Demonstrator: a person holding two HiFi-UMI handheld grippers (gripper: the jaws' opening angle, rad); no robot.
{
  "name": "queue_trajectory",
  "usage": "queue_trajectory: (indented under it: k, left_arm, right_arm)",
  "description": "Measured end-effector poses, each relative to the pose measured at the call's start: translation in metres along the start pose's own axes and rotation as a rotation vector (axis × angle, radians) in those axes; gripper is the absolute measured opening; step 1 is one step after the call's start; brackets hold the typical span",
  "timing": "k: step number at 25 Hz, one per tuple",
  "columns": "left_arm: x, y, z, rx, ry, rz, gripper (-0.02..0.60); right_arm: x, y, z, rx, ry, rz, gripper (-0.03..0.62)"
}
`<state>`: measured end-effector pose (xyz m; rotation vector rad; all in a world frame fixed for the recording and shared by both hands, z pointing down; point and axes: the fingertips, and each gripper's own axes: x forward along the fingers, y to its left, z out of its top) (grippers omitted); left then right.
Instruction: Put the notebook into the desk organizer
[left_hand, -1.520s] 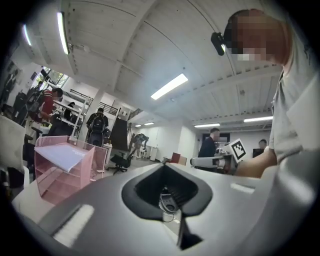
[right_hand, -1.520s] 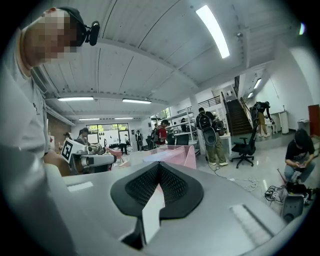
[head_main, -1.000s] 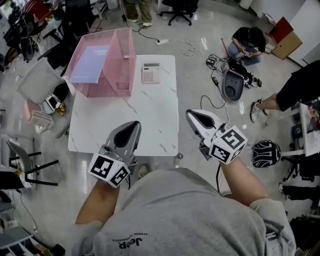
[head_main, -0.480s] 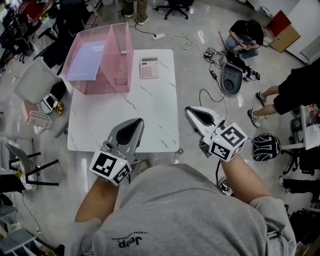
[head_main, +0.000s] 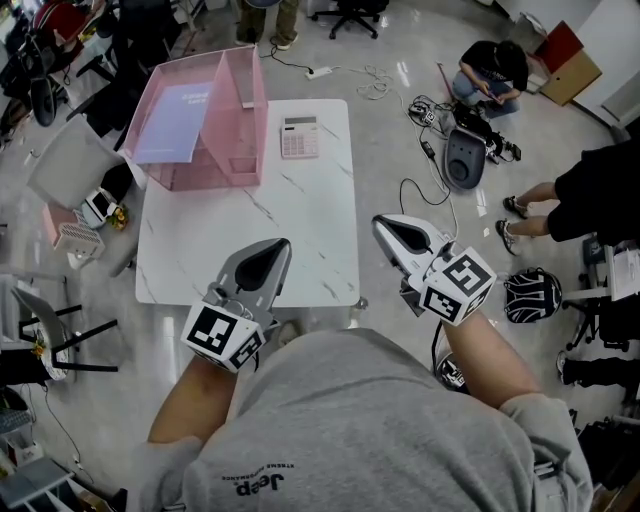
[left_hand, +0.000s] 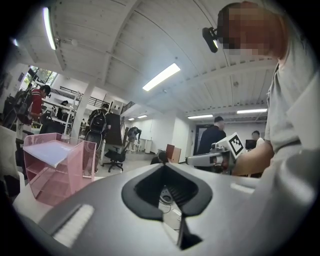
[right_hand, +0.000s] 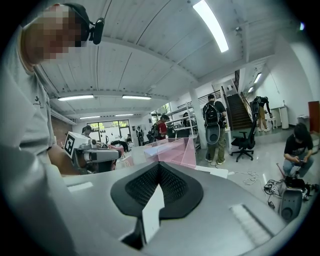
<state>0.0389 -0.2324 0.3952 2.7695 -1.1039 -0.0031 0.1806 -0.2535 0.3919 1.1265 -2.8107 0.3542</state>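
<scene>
The pink desk organizer (head_main: 250, 100) stands at the white table's (head_main: 300, 230) far left corner. A pale lavender notebook (head_main: 175, 120) lies slanted inside it. From the left gripper view the organizer (left_hand: 75, 170) and notebook (left_hand: 50, 150) show at the left. My left gripper (head_main: 272, 247) hovers over the table's near edge, shut and empty, its jaws meeting in its own view (left_hand: 163, 170). To its right, my right gripper (head_main: 383, 224) is held beyond the table's right front corner, also shut on nothing (right_hand: 159, 167). Both are far from the organizer.
A pink-white calculator (head_main: 300, 137) lies on the table beside the organizer. Around the table are a white chair (head_main: 70, 160), a seated person (head_main: 490, 75) with a grey device and cables on the floor, a striped bag (head_main: 530, 300), and a person's legs (head_main: 540, 195).
Both grippers stay shut near the table's front edge; the left has rolled slightly. The person's legs at the right have shifted.
</scene>
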Motion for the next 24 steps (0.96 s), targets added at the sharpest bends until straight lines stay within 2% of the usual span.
queue_trajectory:
  k: [24]
  left_arm:
    - [0.0048, 0.0046, 0.0043, 0.021, -0.009, 0.002, 0.057]
  right_arm:
    - [0.0032, -0.0076, 0.0056, -0.024, 0.008, -0.011, 0.0]
